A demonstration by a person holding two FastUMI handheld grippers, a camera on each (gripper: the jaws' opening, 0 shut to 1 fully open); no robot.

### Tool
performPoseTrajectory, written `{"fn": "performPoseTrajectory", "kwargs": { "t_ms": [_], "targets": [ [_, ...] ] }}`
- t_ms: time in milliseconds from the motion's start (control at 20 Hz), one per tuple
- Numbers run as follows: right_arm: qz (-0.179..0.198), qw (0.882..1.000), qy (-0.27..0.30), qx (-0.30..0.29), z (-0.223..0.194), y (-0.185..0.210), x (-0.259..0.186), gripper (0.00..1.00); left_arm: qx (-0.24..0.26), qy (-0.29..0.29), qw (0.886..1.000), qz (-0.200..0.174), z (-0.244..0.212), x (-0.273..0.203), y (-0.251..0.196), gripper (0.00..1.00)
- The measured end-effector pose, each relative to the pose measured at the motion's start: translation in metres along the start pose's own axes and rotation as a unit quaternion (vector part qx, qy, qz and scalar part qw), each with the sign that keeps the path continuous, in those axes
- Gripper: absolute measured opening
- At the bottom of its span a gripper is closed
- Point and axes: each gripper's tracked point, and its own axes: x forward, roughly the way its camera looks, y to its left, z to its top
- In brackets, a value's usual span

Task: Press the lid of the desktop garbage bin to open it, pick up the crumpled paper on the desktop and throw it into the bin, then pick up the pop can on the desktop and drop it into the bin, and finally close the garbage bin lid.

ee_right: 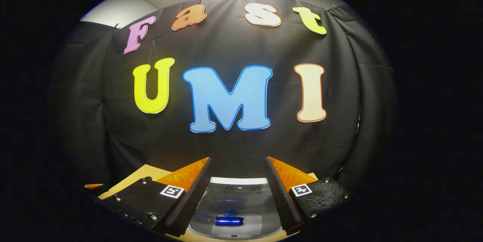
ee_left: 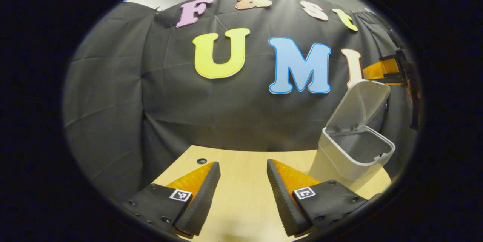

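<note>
Through the right gripper view I am looking straight down into the bin [ee_right: 234, 204], whose pale inside is lying between my right claw's [ee_right: 237, 196] two fingers. A blue pop can [ee_right: 229, 221] is lying on its side at the bottom of the bin, and a small blue shape just behind it is too blurred for me to tell. My right claw is hanging above the bin's mouth, spread wide, gripping nothing and touching nothing.

Through the left gripper view my left claw [ee_left: 243, 193] is hovering over the pale wooden table [ee_left: 241, 204], its fingers also standing wide apart with nothing between them. The bin [ee_left: 353, 155] is sitting beyond my left claw and off to its right, near the table's far right edge, well clear of the fingers. It is a light grey box with rounded corners, and its lid [ee_left: 364, 102] is standing tilted up and back on its rear hinge. Beyond the lid, my other claw [ee_left: 390, 70] is showing at the picture's right edge.
</note>
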Motion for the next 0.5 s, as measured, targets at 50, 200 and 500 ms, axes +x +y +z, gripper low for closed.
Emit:
{"fn": "performPoseTrajectory", "kwargs": {
  "t_ms": [50, 200, 500],
  "targets": [
    [-0.001, 1.000, 0.003, -0.001, -0.005, 0.001, -0.005, 0.88, 0.001, 0.000, 1.000, -0.001, -0.001, -0.002, 0.000, 0.85],
    [-0.007, 1.000, 0.026, -0.002, -0.036, 0.001, -0.017, 0.88, 0.003, 0.001, 1.000, -0.003, -0.003, -0.007, -0.004, 0.85],
    [-0.007, 0.994, 0.111, 0.006, -0.118, 0.000, -0.029, 0.88, 0.008, 0.005, 1.000, -0.008, -0.009, -0.018, -0.005, 0.85]
  ]
}}
